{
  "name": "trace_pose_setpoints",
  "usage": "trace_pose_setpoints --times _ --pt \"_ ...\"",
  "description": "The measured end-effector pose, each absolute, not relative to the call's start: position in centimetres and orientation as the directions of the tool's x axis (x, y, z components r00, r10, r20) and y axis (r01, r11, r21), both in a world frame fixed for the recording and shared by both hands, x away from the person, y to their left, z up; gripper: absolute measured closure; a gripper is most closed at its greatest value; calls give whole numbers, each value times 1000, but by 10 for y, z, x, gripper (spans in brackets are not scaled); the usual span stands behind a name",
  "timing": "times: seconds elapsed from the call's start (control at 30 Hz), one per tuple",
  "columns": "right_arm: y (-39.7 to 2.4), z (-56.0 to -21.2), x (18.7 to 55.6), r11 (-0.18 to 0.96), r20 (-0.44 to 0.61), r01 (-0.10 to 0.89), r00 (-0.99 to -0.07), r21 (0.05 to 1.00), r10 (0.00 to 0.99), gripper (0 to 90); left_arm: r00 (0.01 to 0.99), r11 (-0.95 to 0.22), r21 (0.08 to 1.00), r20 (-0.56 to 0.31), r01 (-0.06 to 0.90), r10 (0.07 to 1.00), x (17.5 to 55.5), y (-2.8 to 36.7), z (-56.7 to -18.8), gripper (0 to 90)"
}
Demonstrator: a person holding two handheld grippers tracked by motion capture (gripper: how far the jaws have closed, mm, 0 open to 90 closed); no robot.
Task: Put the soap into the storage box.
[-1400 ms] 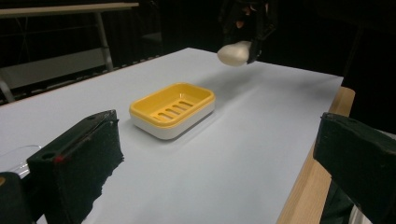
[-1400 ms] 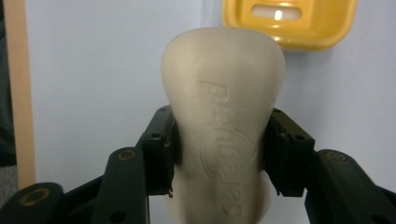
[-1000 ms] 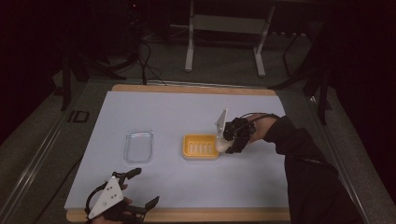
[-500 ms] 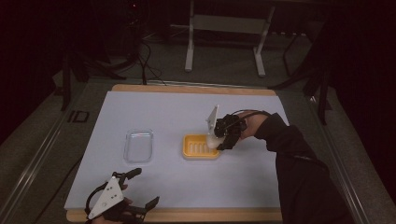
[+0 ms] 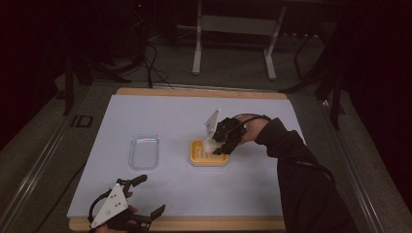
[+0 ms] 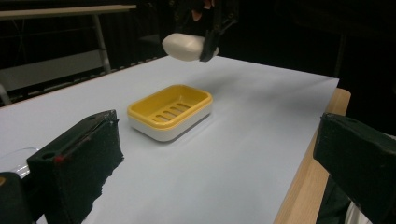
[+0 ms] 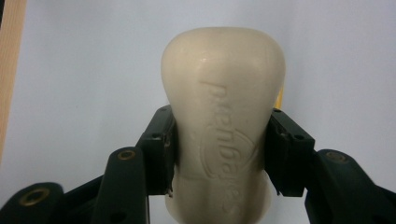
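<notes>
While the right gripper [image 5: 212, 145] hangs over the yellow soap dish [image 5: 209, 154] in the high view, the left gripper [image 5: 141, 196] waits near the table's [image 5: 160, 114] front edge, jaws apart and empty, beside a clear lid [image 5: 144, 151]. From the left gripper view, the soap bar [image 6: 184, 46] floats above the dish, seemingly lined up for lowering. Right gripper view: both jaws squeeze the bar's [image 7: 223, 130] sides, keeping it level.

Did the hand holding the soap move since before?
Yes. The right gripper with the soap slid leftward, from the yellow soap dish's right end to above its middle.
</notes>
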State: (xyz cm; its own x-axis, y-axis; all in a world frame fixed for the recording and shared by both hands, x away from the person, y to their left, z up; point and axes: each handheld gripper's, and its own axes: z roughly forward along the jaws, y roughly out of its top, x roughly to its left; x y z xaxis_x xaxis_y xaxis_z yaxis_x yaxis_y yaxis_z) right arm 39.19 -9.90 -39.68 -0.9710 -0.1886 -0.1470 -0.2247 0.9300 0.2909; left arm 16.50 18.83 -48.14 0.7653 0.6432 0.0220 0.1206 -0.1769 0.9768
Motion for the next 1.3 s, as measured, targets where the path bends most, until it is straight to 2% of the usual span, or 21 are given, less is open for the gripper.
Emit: trace_pose_setpoints --times 0.17,0.47,0.7,0.83,1.23,1.3 --pt "-98 -397 394 911 -147 -224 -972 345 -184 497 768 -178 977 22 120 640 164 188 -481 12" --pt "-98 -410 399 904 -135 -206 -977 374 -167 497 768 -178 977 25 116 640 164 188 -481 11" --pt "-97 -417 404 868 -129 -205 -978 452 -164 497 769 -177 978 29 111 639 164 188 -481 12" --pt "-98 -424 407 864 -114 -197 -980 463 -162 497 770 -178 978 29 110 637 164 188 -481 12" --pt "-94 -456 420 909 -105 -172 -984 379 -143 497 771 -174 979 28 108 636 163 189 -480 12" --pt "-96 -460 421 904 -91 -167 -986 394 -143 497 772 -175 979 27 109 635 163 189 -480 12"
